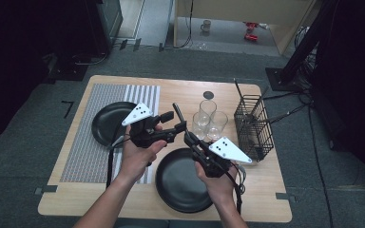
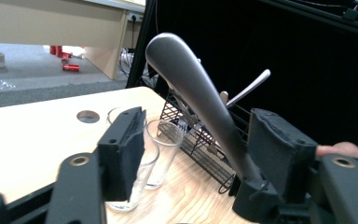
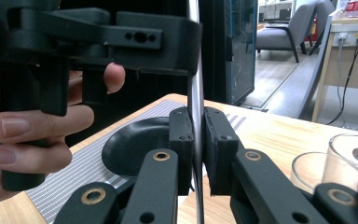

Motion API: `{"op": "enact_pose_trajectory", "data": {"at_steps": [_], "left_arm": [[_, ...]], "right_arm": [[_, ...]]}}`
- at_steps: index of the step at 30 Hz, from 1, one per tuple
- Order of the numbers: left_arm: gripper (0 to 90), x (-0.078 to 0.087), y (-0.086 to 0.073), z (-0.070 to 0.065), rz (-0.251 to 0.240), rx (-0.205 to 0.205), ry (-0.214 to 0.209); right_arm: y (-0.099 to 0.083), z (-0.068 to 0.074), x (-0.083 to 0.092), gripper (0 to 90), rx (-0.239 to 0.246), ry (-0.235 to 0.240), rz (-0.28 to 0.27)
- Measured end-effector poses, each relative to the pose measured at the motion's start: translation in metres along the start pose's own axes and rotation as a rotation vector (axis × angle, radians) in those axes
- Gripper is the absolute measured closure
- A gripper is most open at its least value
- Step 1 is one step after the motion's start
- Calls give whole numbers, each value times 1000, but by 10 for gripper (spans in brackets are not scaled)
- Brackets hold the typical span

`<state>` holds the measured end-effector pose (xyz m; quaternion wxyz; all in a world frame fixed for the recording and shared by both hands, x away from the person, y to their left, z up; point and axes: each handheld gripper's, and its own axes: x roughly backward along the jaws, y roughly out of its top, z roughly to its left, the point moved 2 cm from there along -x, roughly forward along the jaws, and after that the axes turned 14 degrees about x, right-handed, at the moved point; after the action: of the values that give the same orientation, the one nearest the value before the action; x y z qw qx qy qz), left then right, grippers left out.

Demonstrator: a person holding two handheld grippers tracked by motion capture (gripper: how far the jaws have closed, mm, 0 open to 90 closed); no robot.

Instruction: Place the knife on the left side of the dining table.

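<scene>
A slim metal utensil stands almost upright over the middle of the table, its rounded handle end uppermost. My right gripper is shut on its lower part, and in the right gripper view the pads pinch the thin metal strip edge-on. My left gripper comes in from the left, with its jaws to either side of the handle. In the left gripper view the left pad stands well clear of the handle, while the right pad lies close beside it. The left gripper is open.
One black plate lies on a striped placemat at the left, another near the front edge. Three clear glasses stand mid-table. A black wire basket holding cutlery stands at the right.
</scene>
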<state>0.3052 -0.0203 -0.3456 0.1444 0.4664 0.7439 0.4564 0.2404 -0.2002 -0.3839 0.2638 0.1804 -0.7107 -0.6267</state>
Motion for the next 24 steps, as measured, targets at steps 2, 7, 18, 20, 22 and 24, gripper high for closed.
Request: {"op": "enact_pose_trajectory", "data": {"at_steps": [2,7,18,20,22,24], "left_arm": [[409,-2,1,-2,6,8,-25],[583,-4,1,-2,6,-1,-7],[755,-1,-2,0,14,0,-30],[758,2,-2,0,16,-12,-16],[775,3,-3,1,19,-13,-29],[783,6,-5,2,11,-28,-38]], "right_arm": [[-1,1,-2,840,1,6,5],[-5,4,-11,839,7,19,18],[-7,13,-23,838,50,41,54],[-7,14,-24,838,60,43,56],[-9,17,-27,837,63,43,61],[-10,20,-30,836,59,46,51]]}}
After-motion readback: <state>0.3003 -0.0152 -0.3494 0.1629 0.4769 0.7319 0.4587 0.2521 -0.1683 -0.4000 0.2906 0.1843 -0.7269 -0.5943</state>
